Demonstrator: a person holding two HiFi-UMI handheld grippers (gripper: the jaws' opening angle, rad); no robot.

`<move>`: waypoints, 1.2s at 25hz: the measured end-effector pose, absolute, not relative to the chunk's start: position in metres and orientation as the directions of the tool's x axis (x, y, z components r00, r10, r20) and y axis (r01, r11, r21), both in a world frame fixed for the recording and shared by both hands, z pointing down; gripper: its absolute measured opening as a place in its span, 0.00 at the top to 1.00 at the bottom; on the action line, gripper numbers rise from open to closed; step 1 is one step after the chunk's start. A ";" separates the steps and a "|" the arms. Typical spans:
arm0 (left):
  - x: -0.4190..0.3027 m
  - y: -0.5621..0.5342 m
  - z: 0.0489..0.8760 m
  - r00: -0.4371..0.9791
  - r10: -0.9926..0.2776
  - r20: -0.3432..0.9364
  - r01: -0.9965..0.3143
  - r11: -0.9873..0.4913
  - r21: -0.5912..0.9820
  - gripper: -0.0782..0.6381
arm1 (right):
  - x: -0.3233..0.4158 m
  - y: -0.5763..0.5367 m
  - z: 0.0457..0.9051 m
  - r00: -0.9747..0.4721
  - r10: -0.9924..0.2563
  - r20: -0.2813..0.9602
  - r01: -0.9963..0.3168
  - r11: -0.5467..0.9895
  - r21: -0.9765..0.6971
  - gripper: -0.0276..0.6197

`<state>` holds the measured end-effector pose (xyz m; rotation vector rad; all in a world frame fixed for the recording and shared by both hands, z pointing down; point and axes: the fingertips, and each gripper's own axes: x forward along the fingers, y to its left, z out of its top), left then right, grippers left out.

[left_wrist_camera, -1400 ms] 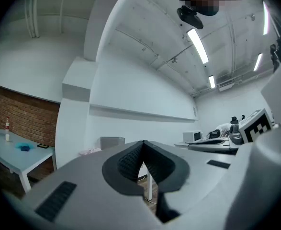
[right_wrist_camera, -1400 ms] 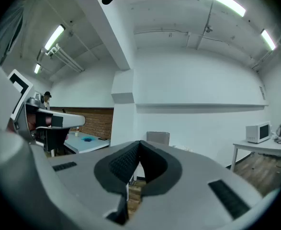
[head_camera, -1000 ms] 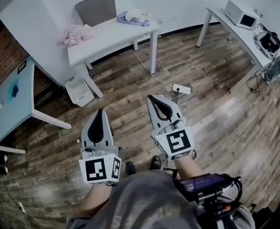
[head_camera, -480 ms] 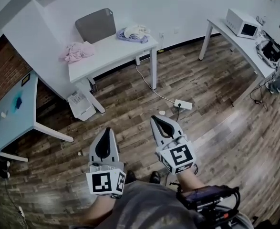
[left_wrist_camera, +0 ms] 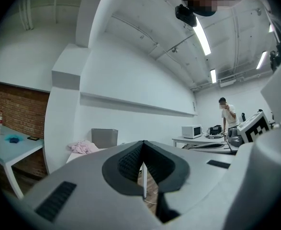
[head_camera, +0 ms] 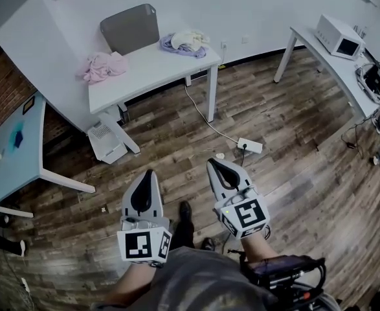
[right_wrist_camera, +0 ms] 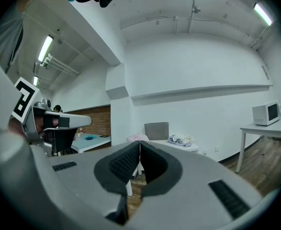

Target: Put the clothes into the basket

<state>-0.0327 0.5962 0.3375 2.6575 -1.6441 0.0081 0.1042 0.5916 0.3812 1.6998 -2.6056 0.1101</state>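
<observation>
**Both grippers closed and empty, well short of the table with the clothes**

The left gripper [head_camera: 147,172] has its jaws pressed together at the tips with nothing between them, and the right gripper [head_camera: 211,162] is the same. They are held side by side and level over the wooden floor [head_camera: 287,173], both pointing toward the white table [head_camera: 152,71], which is well apart from them. A pink garment [head_camera: 103,64] lies heaped at the table's left end, its long axis running along the tabletop. A purple and cream pile [head_camera: 186,42] lies at the far right corner, spread the same way. The grey basket [head_camera: 131,28] stands upright at the table's back edge between the two, its mouth facing up and its long side against the wall.
</observation>
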 end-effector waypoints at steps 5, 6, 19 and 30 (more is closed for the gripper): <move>-0.042 0.537 0.333 0.442 -0.897 0.003 -0.897 -0.441 0.030 0.88 | 0.092 0.531 0.376 -0.417 -0.905 0.080 -0.909 0.416 -0.033 0.95; -0.045 0.523 0.331 0.443 -0.896 -0.001 -0.896 -0.443 0.031 0.88 | 0.089 0.518 0.374 -0.416 -0.906 0.082 -0.909 0.415 -0.030 0.95; -0.080 0.378 0.311 0.456 -0.887 -0.076 -0.888 -0.459 0.027 0.88 | 0.046 0.363 0.355 -0.426 -0.903 0.061 -0.904 0.427 0.010 0.95; -0.074 0.316 0.329 0.478 -0.877 -0.042 -0.876 -0.479 0.049 0.88 | 0.059 0.299 0.364 -0.393 -0.915 0.086 -0.918 0.396 0.019 0.95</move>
